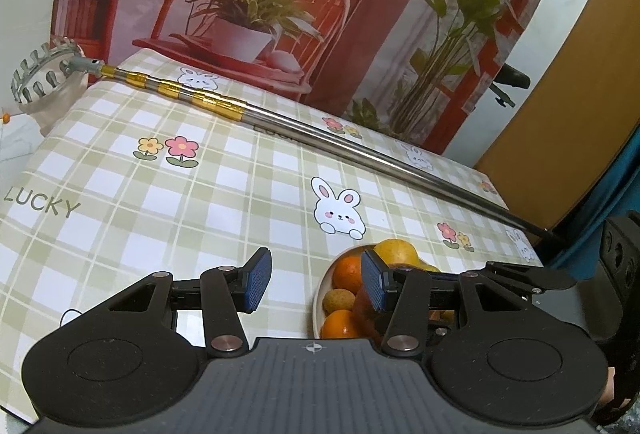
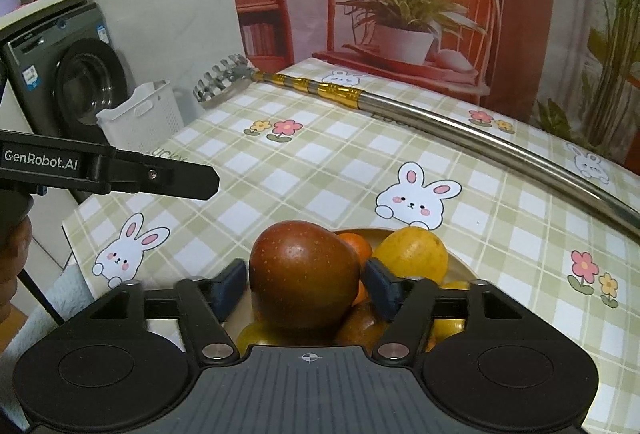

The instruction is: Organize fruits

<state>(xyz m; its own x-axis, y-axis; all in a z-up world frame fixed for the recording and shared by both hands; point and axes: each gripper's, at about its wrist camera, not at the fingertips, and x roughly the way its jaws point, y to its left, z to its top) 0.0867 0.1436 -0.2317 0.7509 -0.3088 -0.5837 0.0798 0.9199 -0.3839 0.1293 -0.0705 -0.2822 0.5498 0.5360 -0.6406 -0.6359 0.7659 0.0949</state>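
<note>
My right gripper [image 2: 305,284]: fingers [image 2: 230,288] clamped on reddish-brown apple [image 2: 302,274], blue pads pressed against both its sides. Apple sits over bowl [image 2: 460,262], at 6 o'clock of right wrist view; cannot tell if touching fruit below. Yellow fruit [image 2: 414,254] at 3 o'clock of apple, oranges [image 2: 357,246] between them. My left gripper [image 1: 316,284]: fingers [image 1: 256,282] spread wide, nothing held, over checked bench [image 1: 200,194]. Bowl [image 1: 320,294] at 5 o'clock in left view. Telescopic fruit-picker pole [image 1: 320,132] lies across bench, 10 to 3 o'clock.
</note>
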